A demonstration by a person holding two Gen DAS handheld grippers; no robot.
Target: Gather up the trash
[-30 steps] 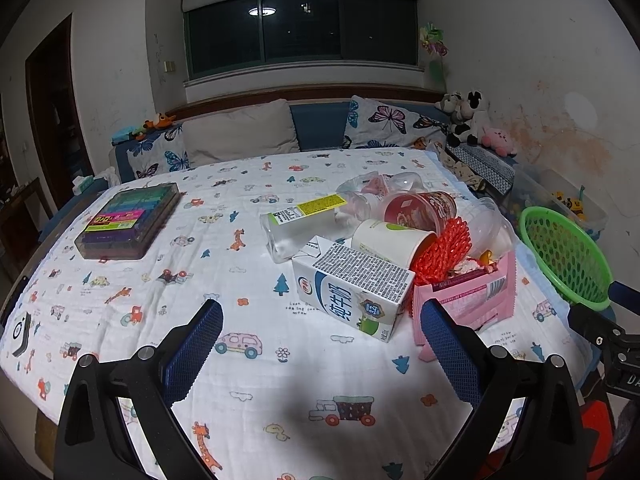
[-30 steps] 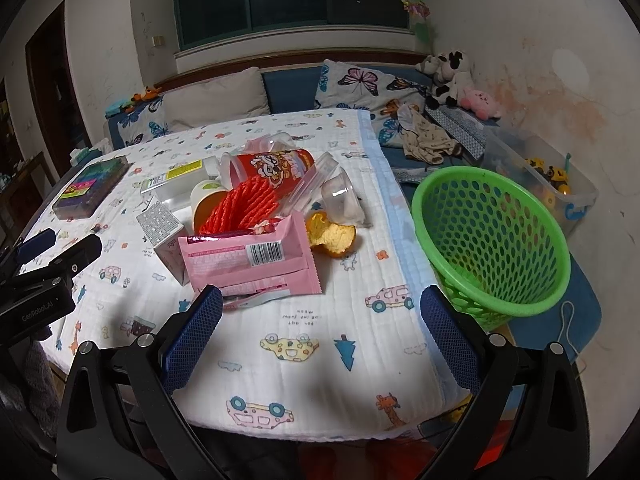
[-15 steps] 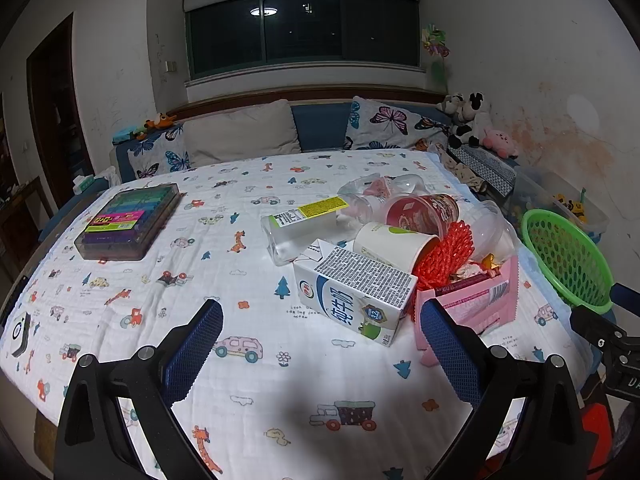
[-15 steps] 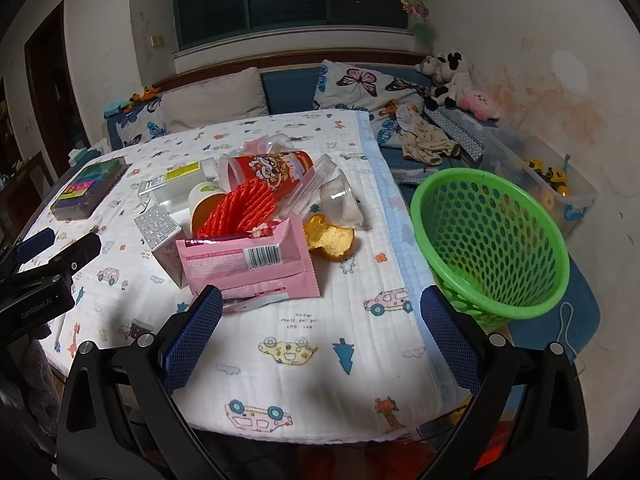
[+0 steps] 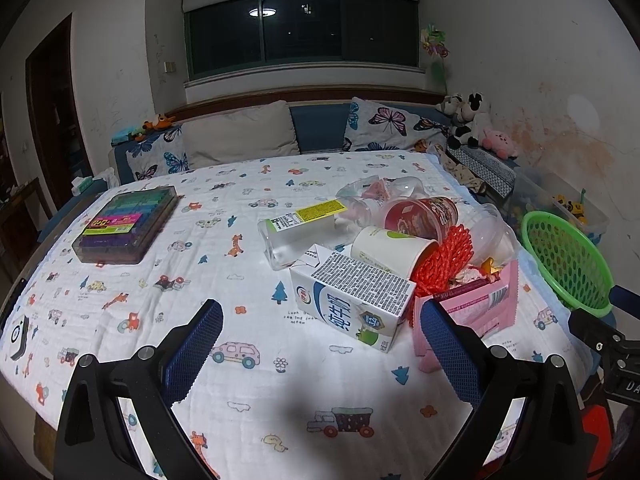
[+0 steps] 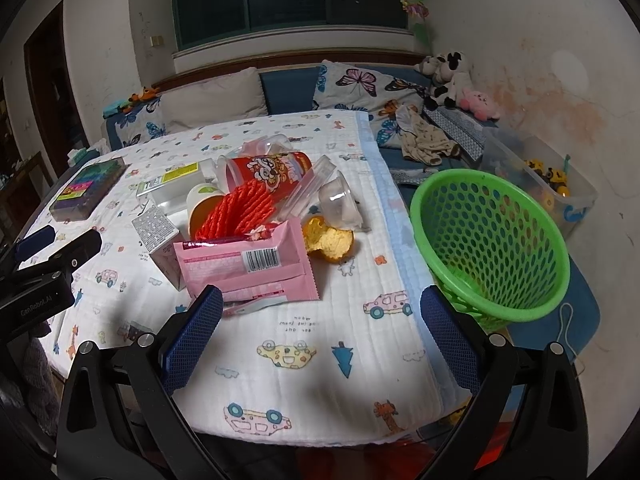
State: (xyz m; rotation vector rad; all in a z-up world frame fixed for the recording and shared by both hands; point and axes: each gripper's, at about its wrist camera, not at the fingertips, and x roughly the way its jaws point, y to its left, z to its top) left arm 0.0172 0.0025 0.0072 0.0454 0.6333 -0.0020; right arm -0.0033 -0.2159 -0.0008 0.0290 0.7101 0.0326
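We saw both hand-held grippers, left (image 5: 320, 336) & right (image 6: 320, 320), spread wide w/ nothing between the pads. Trash sat piled on the bed (image 6: 304, 356): carton (image 5: 352, 300) at 12 o'clock of the left one, pink wrapper (image 6: 248, 264) at 11 of the right. Green basket (image 6: 492, 240) stood at 2, beside the bed.

Both grippers (image 5: 320, 340) (image 6: 320, 320): black frames w/ silver screws, blue textured finger pads, "GenRobot.AI" marking.
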